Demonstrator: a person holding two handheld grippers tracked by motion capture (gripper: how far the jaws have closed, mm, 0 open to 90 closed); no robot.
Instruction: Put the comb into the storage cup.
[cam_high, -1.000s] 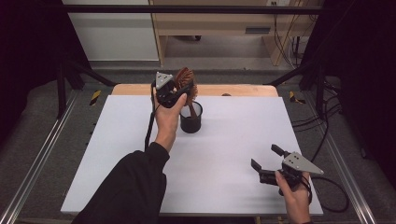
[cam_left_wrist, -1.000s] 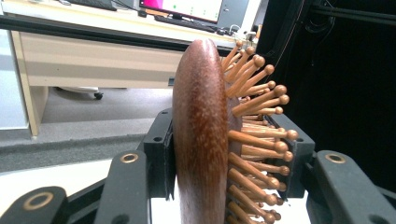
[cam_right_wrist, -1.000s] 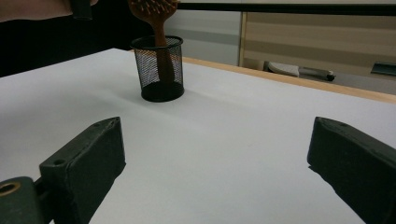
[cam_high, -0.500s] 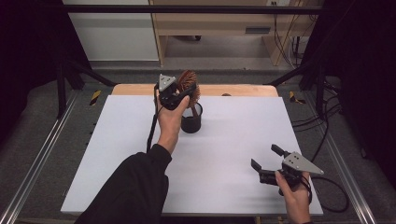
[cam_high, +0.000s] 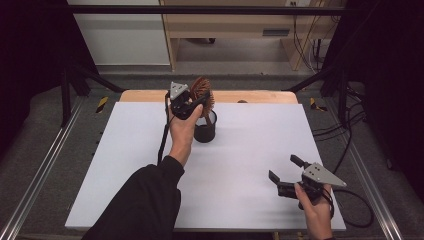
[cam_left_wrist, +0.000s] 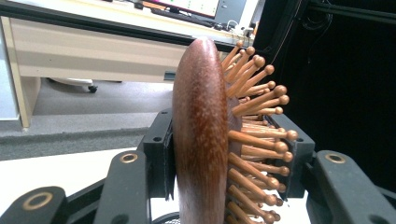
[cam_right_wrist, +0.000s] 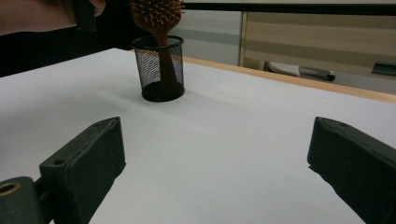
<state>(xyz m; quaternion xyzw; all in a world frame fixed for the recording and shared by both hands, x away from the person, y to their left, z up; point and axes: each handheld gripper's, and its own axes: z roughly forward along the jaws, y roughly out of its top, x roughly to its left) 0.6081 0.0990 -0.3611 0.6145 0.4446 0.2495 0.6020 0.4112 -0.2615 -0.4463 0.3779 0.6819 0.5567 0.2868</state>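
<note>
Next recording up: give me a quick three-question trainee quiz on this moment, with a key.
1. True or false: the left hand-held gripper is clamped on the head of the wooden hairbrush.
2. Where is the brush handle? A) lying flat on the table B) standing in the black mesh cup C) in the right hand-held gripper
3. In a few words: how do the right hand-held gripper's jaws stand, and what is between them?

Key
1. True: one pad presses the smooth back, the other the bristle side.
2. B: the right gripper view shows the handle reaching down inside the cup.
3. Wide open, with nothing between them, low over the white table.
</note>
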